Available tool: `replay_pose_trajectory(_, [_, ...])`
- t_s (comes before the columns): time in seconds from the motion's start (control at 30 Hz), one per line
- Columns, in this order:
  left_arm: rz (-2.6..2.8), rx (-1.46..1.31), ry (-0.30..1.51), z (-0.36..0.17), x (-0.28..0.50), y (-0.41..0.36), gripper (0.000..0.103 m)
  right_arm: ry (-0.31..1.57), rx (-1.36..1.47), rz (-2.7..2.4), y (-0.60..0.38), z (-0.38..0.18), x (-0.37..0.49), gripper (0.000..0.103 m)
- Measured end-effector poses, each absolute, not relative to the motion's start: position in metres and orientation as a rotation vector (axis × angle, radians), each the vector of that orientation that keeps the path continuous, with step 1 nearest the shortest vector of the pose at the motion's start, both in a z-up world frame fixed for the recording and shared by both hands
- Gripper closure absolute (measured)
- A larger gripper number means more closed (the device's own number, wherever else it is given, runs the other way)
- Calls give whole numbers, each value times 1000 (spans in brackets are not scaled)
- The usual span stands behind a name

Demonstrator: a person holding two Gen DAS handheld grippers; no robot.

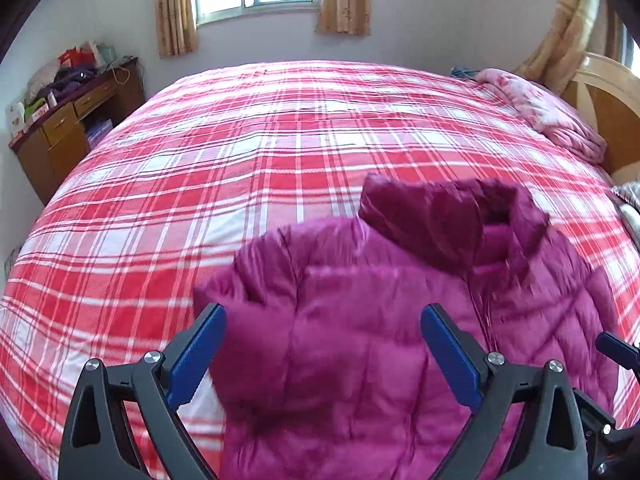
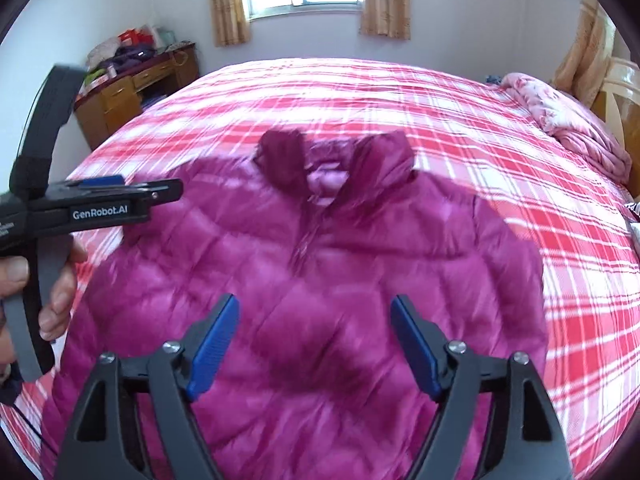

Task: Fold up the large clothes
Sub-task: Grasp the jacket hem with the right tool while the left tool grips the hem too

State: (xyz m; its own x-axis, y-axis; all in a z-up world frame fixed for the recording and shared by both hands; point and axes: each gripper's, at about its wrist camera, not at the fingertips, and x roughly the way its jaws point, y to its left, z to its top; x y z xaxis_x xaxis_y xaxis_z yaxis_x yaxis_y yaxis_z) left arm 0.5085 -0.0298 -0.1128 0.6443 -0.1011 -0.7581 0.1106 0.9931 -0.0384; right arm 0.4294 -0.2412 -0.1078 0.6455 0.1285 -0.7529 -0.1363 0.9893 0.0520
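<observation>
Magenta quilted puffer jacket (image 2: 320, 280) is lying flat on the red-and-white plaid bed (image 1: 240, 168), both hand-held grippers (image 1: 322, 356) (image 2: 316, 344) hovering apart, gripping nothing.

Bed (image 2: 440, 120) covered by red-and-white plaid sheet, magenta quilted puffer jacket (image 2: 320, 280) lying flat on near half, front up, collar toward window wall, pink bunched blanket (image 2: 568, 120) at far right edge beside wooden headboard (image 1: 608, 108)
</observation>
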Motion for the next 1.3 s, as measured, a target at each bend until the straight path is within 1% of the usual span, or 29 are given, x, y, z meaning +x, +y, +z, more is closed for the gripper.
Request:
replay_pose_trajectory(0.17, [-85, -43, 855, -98, 564, -33, 5, 859, 69, 64, -274, -100, 485, 23])
replay_pose_trajectory(0.4, [-126, -61, 946, -101, 640, -68, 5, 877, 131, 22, -296, -91, 559, 19])
replay_pose_trajectory(0.47, [-97, -10, 947, -107, 652, -81, 5, 900, 126, 19, -295, -93, 577, 13])
replay_pose_trajectory(0.63, [-131, 97, 985, -129, 653, -97, 5, 1000, 31, 19, -284, -111, 612, 13])
replay_pose_trajectory(0.7, [-156, 103, 985, -135, 642, -93, 5, 1033, -12, 31, -281, -120, 616, 26])
replay_pose_trajectory(0.77, [-171, 119, 983, -137, 630, -88, 5, 1060, -23, 47, -282, -125, 613, 67])
replay_pose_trajectory(0.83, [-190, 115, 970, -137, 617, -79, 5, 1068, -26, 58, -285, -127, 603, 79])
replay_pose_trajectory(0.93, [-198, 119, 969, -142, 601, -67, 6, 1043, -70, 52, -290, -124, 582, 87])
replay_pose_trajectory(0.97, [-196, 115, 973, -143, 597, -62, 6, 1035, -64, 53, -295, -124, 572, 88])
replay_pose_trajectory(1.2, [-182, 126, 1002, -162, 564, -45, 6, 1033, -41, 38, -318, -145, 539, 91])
replay_pose_trajectory(1.3, [-166, 120, 972, -155, 553, -40, 6, 1014, -36, 39, -320, -150, 535, 91])
